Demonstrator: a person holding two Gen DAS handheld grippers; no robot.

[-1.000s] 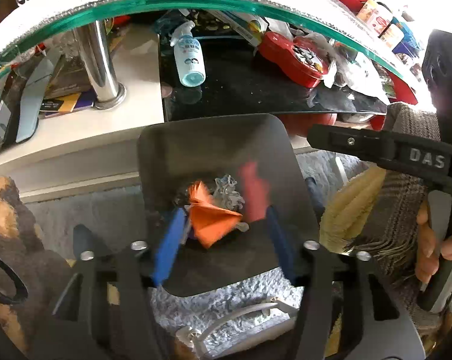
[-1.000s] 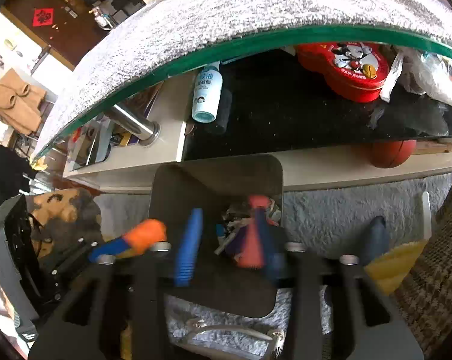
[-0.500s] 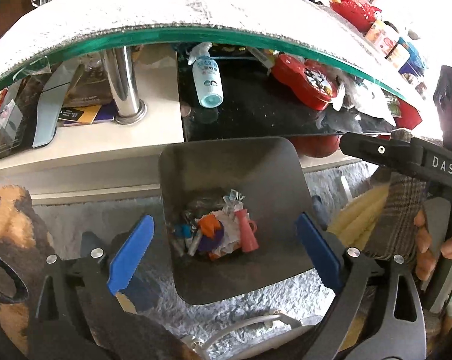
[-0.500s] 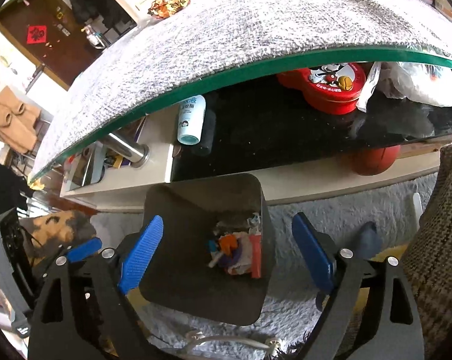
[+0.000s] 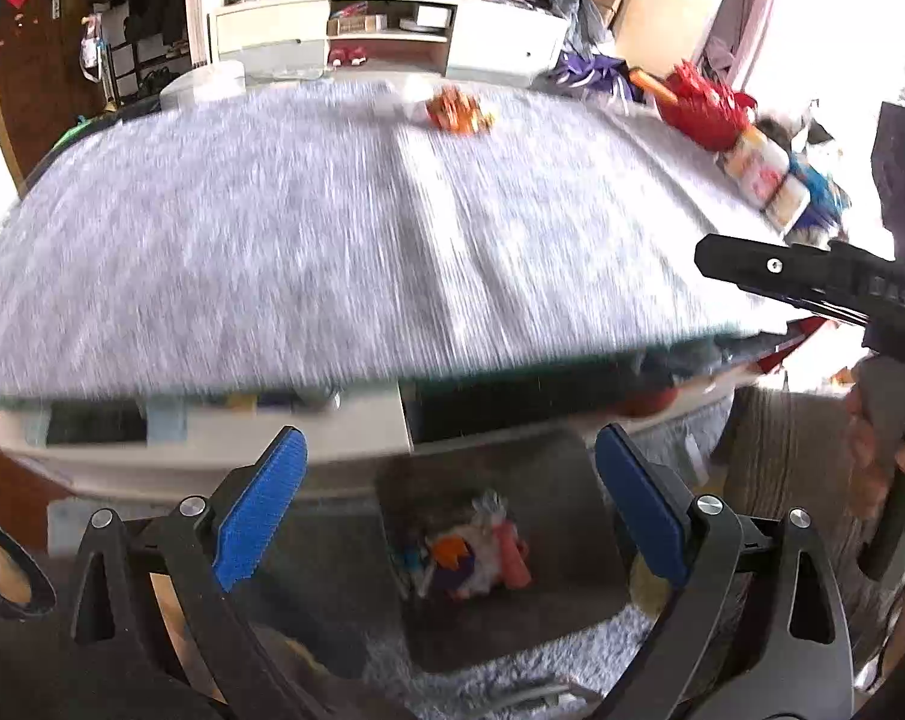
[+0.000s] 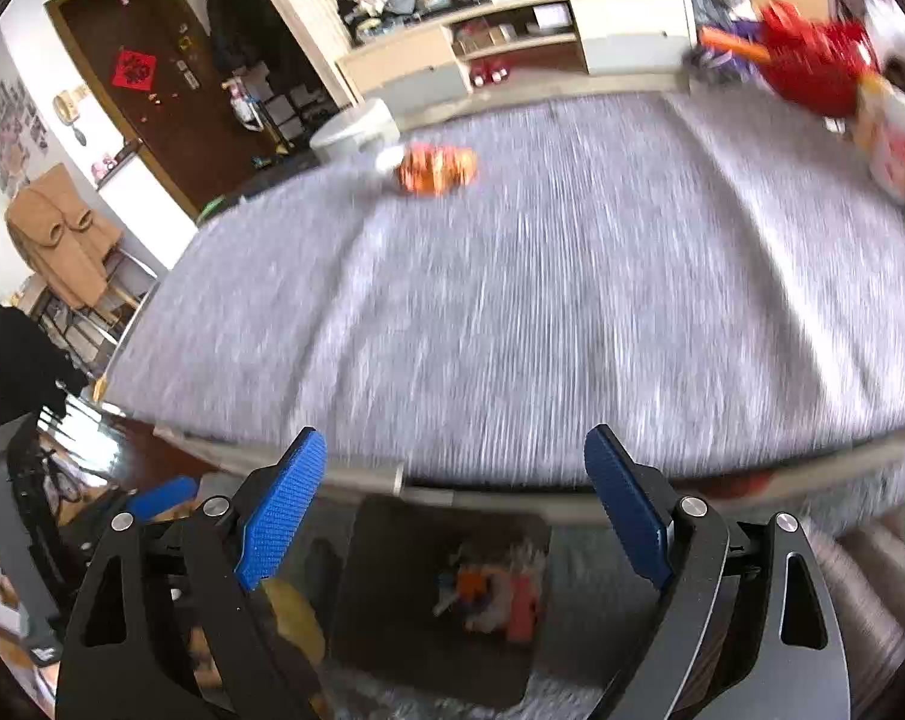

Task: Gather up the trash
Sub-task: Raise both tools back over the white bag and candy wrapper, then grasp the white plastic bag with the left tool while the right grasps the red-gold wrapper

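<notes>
Dark bin (image 5: 548,468) below tabletop's near edge holds several scraps; orange wrapper (image 5: 458,111) remains at far edge; left gripper (image 5: 449,504) and right gripper (image 6: 452,504) jaws apart, empty

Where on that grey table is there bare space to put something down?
Most of the grey tabletop is bare, from the near edge to the orange wrapper at the far side. The right end is crowded: a red bag and packages. The bin below holds trash.

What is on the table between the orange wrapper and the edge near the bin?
Nothing: between the orange wrapper and the near table edge only bare grey tablecloth shows, in both wrist views.
</notes>
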